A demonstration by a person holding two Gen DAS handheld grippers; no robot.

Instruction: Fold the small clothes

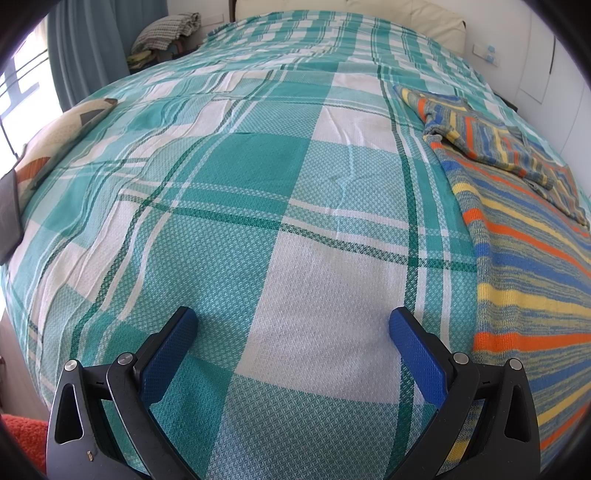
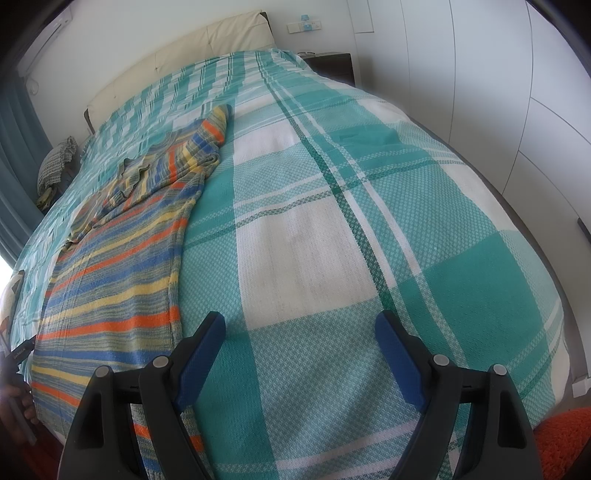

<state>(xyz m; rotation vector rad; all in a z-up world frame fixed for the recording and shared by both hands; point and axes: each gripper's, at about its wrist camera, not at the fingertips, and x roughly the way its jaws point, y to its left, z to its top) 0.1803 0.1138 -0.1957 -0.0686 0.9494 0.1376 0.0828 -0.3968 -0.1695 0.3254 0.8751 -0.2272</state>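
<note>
— Left wrist view first: what does your left gripper (image 1: 293, 328) have?

— Nothing. Your blue pads (image 1: 168, 360) stand wide apart over the green and white checked bedspread (image 1: 258, 177), and only bare cloth shows between them.

— And where is the sweater?

— The striped sweater (image 1: 524, 258) lies flat on the bedspread at about three o'clock from your left gripper, running from the lower right edge of that view up toward one o'clock. One sleeve (image 1: 480, 136) is folded across its upper part. Your right-hand pad sits just beside the sweater's near edge; whether it touches I cannot tell.

— What about your other tool?

— In the right wrist view your right gripper (image 2: 301, 328) is also spread wide and grips nothing; checked cloth fills the gap. The sweater (image 2: 110, 280) lies at nine to ten o'clock from it, stretching away toward eleven o'clock, with the sleeve (image 2: 177, 158) laid over the far end. Your left finger (image 2: 201, 350) sits over the sweater's near side edge.

— Anything else around the bed?

— A cream headboard (image 2: 207, 48) at twelve o'clock, a blue curtain (image 1: 85, 48) at ten o'clock in the left view, a bundle of checked cloth (image 1: 166, 31) near it, and a patch of orange rug (image 2: 565, 439) at four o'clock in the right view.
</note>
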